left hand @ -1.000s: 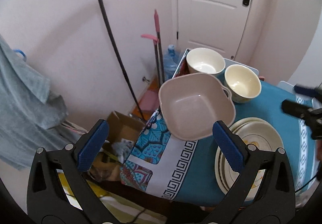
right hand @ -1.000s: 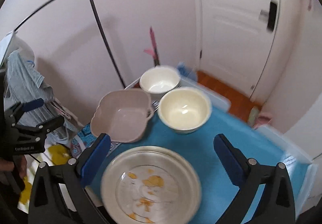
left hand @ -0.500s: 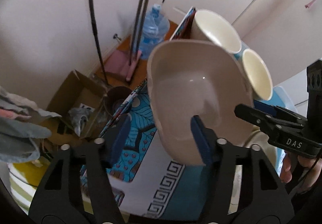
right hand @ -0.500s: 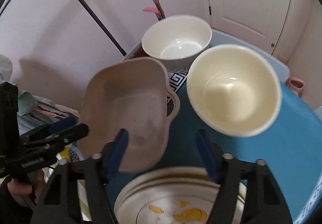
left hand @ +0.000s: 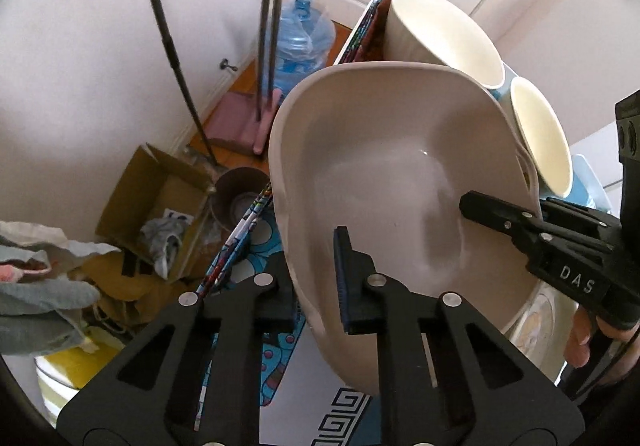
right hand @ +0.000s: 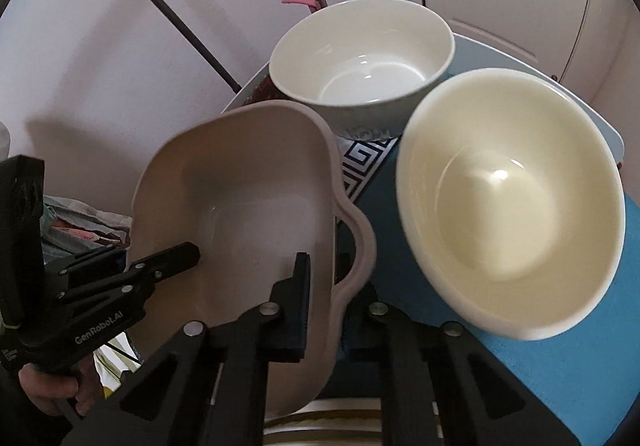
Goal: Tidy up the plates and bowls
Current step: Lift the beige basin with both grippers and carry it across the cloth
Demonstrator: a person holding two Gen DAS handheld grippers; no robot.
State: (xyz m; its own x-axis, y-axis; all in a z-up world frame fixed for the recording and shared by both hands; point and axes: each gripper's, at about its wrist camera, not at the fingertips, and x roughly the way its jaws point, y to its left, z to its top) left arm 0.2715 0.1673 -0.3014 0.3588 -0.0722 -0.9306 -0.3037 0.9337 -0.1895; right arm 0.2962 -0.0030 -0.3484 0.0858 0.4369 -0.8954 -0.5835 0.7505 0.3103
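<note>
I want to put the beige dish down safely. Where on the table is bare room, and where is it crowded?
Bare blue tablecloth shows beside the cream bowl, toward the near edge. It is crowded between that bowl, the white bowl and the beige dish. The plates fill the near edge.

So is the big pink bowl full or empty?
Empty. The pink bowl shows only its bare, smooth inside; nothing lies in it.

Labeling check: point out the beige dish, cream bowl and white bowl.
beige dish (right hand: 248,205), right wrist view, inner floor.
cream bowl (right hand: 508,213), right wrist view, inner bottom.
white bowl (right hand: 360,57), right wrist view, inner wall.
</note>
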